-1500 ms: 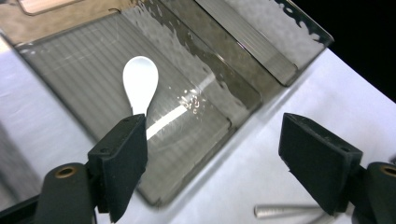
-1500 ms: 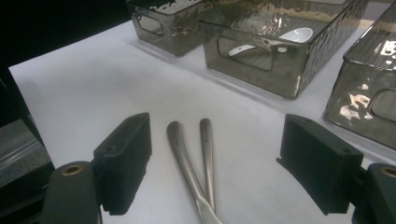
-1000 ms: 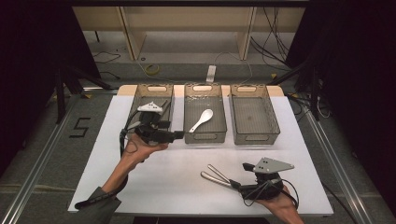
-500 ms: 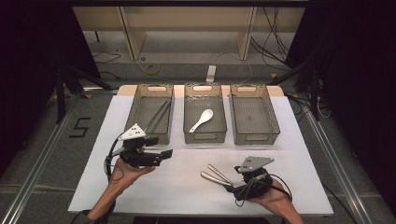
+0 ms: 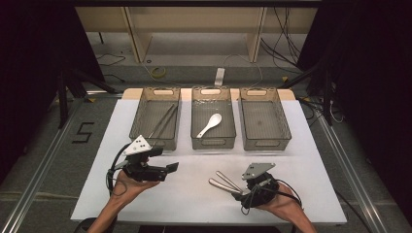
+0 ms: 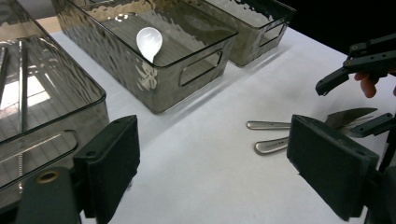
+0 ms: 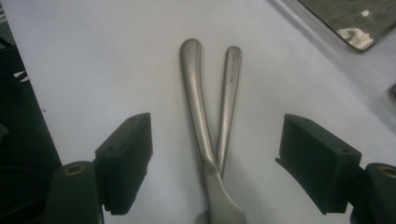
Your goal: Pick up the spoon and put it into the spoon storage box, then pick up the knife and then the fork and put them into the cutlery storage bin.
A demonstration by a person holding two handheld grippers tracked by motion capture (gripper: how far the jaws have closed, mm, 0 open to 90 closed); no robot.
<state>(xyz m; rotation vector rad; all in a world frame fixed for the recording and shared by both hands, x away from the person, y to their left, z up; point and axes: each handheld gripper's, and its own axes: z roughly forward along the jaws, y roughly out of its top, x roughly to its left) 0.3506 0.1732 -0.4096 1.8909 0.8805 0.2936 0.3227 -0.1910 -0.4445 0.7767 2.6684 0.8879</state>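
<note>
Since our right claw (image 7: 212, 163) is wide open w/ both utensils (image 7: 210, 121) crossed between its jaws on the table (image 5: 194, 194), closing now could grab both; left claw (image 6: 215, 172) open, empty.

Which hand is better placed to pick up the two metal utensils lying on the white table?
Right. The right hand-held gripper is open with the two utensils lying between its jaws. The left hand-held gripper is also open but sits apart from them, near the left bin.
</note>
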